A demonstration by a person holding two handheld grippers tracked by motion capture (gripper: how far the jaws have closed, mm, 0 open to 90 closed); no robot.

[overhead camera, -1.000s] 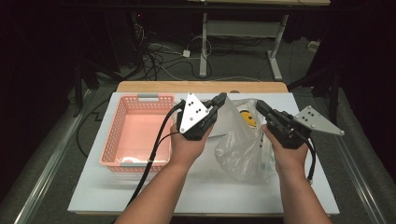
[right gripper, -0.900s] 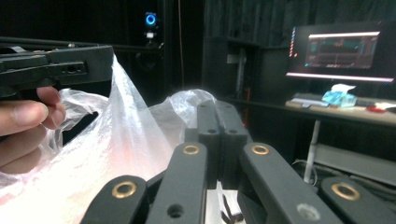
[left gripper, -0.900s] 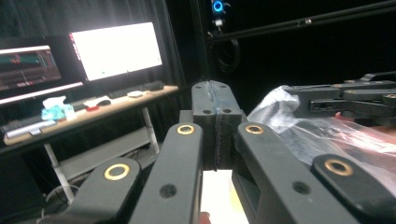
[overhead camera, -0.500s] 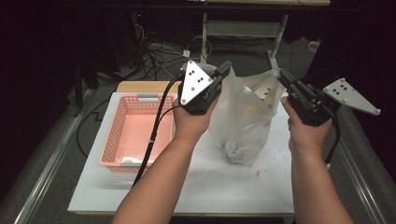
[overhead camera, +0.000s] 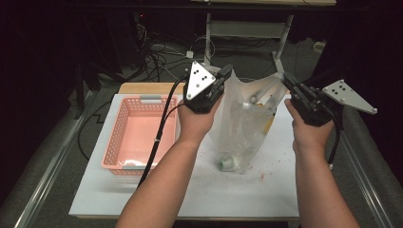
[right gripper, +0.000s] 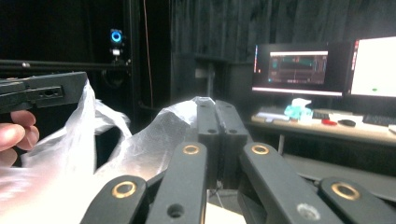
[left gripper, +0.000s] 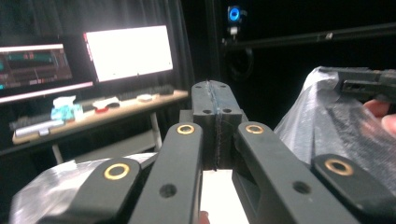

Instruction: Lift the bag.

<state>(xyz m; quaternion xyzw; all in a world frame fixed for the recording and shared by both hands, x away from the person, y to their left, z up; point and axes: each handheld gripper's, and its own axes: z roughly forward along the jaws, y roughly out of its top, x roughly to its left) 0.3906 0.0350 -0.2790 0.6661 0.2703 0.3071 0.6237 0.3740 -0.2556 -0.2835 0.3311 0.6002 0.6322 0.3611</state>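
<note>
High view: left gripper [overhead camera: 225, 72] and right gripper [overhead camera: 286, 78], each clamped on a rim edge, hold the clear plastic bag [overhead camera: 242, 123] open (contents visible) right of the pink basket [overhead camera: 124, 142].

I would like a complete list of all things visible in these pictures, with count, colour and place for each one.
bag: 1, clear plastic, held up over the table's middle by both hand-held grippers; small items inside, too blurred to name
basket: 1, pink, on the table's left part
table: 1, white top
board: 1, light wood, behind the basket
monitors: 2, lit, on a desk in the background
cables: several, dark, on the floor beyond the table
left hand-held gripper: 1, black, shut on the bag's left edge
right hand-held gripper: 1, black, shut on the bag's right edge
forearms: 2, entering from the bottom
</note>
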